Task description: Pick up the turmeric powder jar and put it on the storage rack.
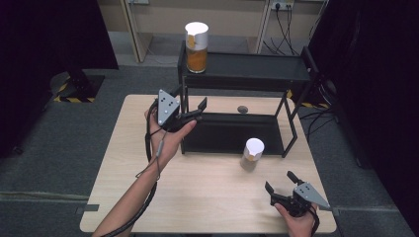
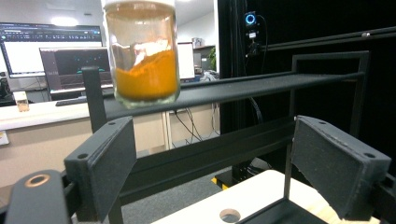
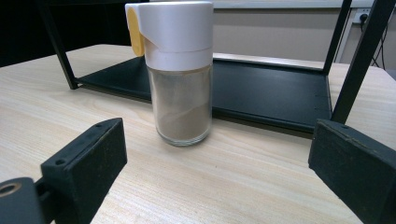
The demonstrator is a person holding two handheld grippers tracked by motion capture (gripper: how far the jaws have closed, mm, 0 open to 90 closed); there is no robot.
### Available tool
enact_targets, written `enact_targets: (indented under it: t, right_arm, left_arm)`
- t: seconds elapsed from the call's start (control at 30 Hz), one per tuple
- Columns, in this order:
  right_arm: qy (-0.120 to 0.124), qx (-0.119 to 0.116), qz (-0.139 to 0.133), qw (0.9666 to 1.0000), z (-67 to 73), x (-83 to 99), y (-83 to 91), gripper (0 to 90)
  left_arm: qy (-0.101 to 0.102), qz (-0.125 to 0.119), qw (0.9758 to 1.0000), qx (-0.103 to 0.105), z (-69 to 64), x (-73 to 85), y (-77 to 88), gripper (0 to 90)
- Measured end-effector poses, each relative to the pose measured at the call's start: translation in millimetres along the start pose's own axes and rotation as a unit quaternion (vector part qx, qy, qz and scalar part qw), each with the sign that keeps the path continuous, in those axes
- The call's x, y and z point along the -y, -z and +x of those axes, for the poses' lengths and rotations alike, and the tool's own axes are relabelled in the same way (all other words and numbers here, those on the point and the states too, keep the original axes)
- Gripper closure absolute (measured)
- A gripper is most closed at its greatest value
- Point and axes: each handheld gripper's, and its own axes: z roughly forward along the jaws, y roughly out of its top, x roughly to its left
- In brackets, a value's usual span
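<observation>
- High view: the left gripper [image 1: 196, 111] hangs at the left post of the black two-tier metal rack [image 1: 257, 74], jaws apart and empty. On the top shelf stands the white-capped glass jar of orange powder [image 1: 196, 47]. The right gripper [image 1: 280, 186], jaws spread, sits low on the pale wooden table [image 1: 207, 187], near the white-capped glass jar of brown powder [image 1: 252, 154] standing just in front of the rack.
- Left gripper view: both jaws wide, nothing between; the orange jar sits upright on the shelf above them.
- Right gripper view: jaws gaping, the brown jar upright ahead, untouched.
</observation>
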Motion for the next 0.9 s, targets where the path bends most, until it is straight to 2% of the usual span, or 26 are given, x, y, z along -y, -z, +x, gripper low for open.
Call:
enact_targets:
  t: [0.1, 0.47, 0.9]
  right_arm:
    - [0.0, 0.0, 0.0, 1.0, 0.0, 0.0, 0.0, 4.6]
    - [0.001, 0.0, 0.0, 1.0, 0.1, 0.2, 0.1, 4.6]
    - [0.001, 0.0, 0.0, 1.0, 0.3, 0.1, 0.0, 4.6]
  left_arm:
    - [-0.002, 0.003, 1.0, 0.004, -1.3, 4.6, 3.4, 13.4]
    - [0.01, 0.006, 0.9997, 0.022, -10.8, 27.0, 15.6, 13.4]
    - [0.019, 0.018, 0.9992, 0.032, -11.3, 50.4, 31.5, 13.1]
